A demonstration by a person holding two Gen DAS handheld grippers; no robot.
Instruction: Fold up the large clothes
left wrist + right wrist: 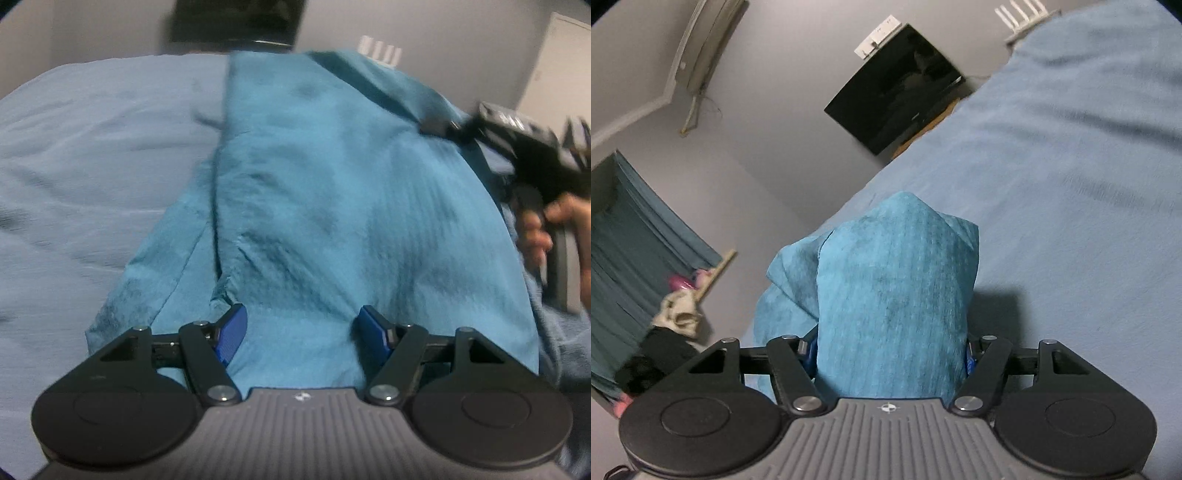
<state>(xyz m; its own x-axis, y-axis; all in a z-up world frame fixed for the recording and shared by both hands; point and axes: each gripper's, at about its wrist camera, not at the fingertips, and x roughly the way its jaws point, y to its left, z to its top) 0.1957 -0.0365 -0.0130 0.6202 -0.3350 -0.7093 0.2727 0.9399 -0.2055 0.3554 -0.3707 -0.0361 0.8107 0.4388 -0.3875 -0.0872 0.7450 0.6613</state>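
Observation:
A large teal garment [314,192] is lifted off the light blue bed [92,166]. In the left wrist view it hangs as a wide sheet in front of my left gripper [301,332], whose blue pads [232,334] stand wide apart with the cloth lying between and over them. My right gripper [439,127] shows at the upper right of that view, pinching the garment's edge. In the right wrist view the teal cloth [890,302] bunches up between the fingers of my right gripper [890,354], hiding the pads.
A dark TV screen [894,99] hangs on the grey wall beyond the bed [1071,184]. Teal curtains [628,258] and a pile of clothes [665,332] are at the left. A white door [561,62] is at the far right.

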